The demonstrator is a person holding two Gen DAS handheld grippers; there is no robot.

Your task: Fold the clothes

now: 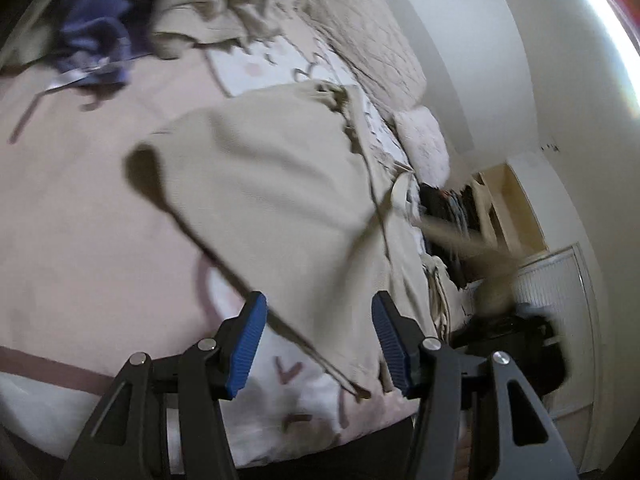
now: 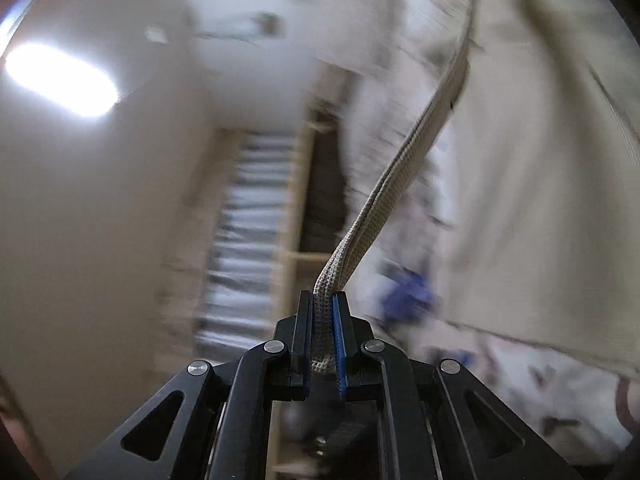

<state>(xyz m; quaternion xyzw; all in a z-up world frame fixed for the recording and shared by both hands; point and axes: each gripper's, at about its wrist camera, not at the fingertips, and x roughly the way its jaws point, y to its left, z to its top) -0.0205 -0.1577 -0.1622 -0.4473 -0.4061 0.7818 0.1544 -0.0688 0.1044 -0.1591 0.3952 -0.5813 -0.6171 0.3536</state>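
The left gripper [image 1: 318, 338] hangs with its jaws spread wide and holding nothing, directly above the near edge of the beige garment [image 1: 272, 184] spread on the bed [image 1: 80, 208]. The right gripper [image 2: 323, 334] is clamped tight on the garment's waffle-knit belt [image 2: 394, 184], which runs taut ahead and rightward to the cloth.

Beige waffle-weave garment [image 1: 280, 184], blue fingers [image 1: 246, 344]
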